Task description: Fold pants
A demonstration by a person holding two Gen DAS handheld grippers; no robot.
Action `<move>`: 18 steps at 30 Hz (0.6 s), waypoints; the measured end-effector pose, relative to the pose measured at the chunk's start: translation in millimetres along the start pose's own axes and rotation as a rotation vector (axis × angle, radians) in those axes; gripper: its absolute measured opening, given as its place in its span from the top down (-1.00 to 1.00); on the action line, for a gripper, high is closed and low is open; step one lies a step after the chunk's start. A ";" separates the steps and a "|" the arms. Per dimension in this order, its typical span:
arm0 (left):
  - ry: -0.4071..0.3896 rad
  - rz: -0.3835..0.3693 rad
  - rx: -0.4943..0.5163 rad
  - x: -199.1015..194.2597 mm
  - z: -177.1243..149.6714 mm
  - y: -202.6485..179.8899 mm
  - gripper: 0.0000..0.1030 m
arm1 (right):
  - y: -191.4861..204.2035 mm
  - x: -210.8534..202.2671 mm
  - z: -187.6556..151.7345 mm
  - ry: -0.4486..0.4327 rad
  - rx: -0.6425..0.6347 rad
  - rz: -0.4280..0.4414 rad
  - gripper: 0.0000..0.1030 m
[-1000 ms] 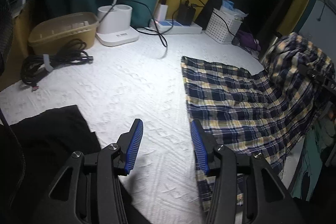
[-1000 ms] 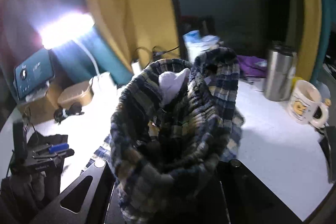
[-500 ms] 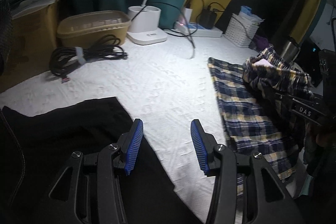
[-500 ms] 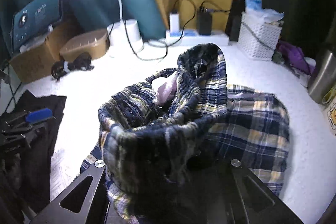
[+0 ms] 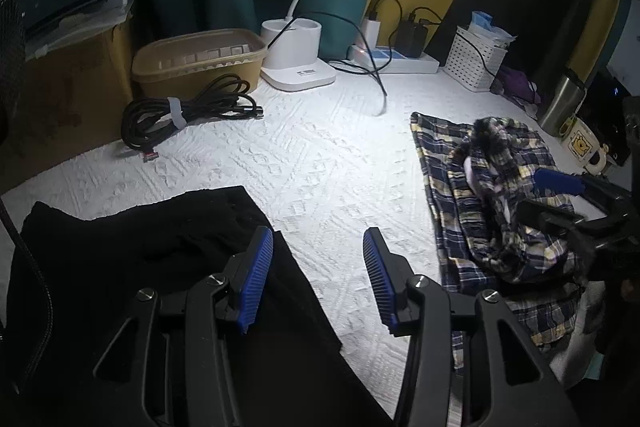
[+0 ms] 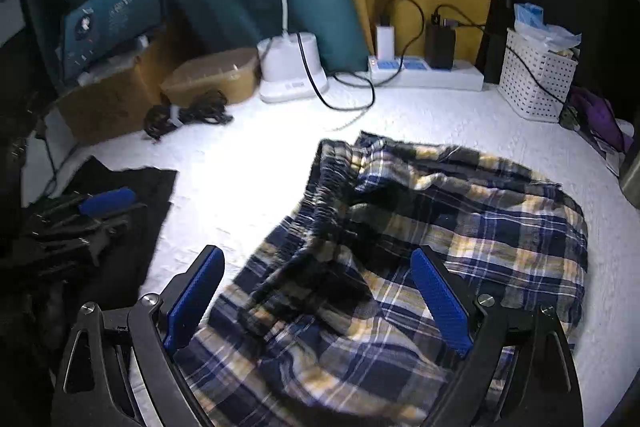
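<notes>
A: Where are the pants?

B: Lying in a rumpled heap on the white cloth, taking up the lower middle and right of the right wrist view. The gathered waistband runs from about 12 o'clock of the heap down toward its centre. In the left wrist view the heap sits at 3 o'clock.

A: And the right gripper?

B: Its jaws are opening. The blue pads stand wide, one at 7 o'clock and one at 5 o'clock in its own view, with the plaid fabric under and between them but neither pad pressing on it. Released, then.

A: The left gripper?

B: Partly spread, nothing between the pads. It hangs over the edge of a black garment that fills 7 to 9 o'clock of its view; bare cloth shows between the fingers.

A: Anything else on the table?

B: At the back, a lamp base at 12 o'clock, a power strip and a white basket toward 1 o'clock, a tan tub and a coiled cable near 10 o'clock. A mug stands at 3 o'clock, just beyond the pants.
</notes>
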State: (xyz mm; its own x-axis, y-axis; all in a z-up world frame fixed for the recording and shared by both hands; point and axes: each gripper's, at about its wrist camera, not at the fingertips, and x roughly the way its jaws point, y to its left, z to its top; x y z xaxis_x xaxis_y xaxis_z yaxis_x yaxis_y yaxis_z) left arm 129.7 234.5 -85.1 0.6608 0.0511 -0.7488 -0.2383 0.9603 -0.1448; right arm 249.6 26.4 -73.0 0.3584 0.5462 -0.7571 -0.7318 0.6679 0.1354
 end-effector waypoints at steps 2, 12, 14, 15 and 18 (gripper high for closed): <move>-0.006 -0.002 0.013 -3.4 0.7 -6.0 0.09 | -4.6 -15.8 -0.2 -0.041 0.007 0.014 -0.85; -0.010 -0.121 0.103 -4.1 7.8 -72.7 0.09 | -79.4 -70.2 -25.1 -0.132 0.132 -0.117 -0.85; 0.001 -0.146 0.127 1.3 10.0 -87.8 0.09 | -97.6 -76.2 -35.0 -0.133 0.169 -0.149 -0.85; 0.007 -0.153 0.138 4.4 10.8 -95.3 0.09 | -109.1 -80.1 -42.4 -0.132 0.190 -0.173 -0.85; 0.025 -0.182 0.160 13.0 12.0 -114.2 0.09 | -133.7 -86.8 -62.9 -0.119 0.243 -0.211 -0.85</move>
State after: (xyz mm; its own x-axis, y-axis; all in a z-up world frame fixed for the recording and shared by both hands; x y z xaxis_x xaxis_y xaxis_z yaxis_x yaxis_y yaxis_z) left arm 174.0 128.7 -70.5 0.6639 -0.1316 -0.7361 0.0002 0.9844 -0.1758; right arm 279.9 -142.1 -65.6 0.5627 0.4284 -0.7070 -0.4797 0.8657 0.1429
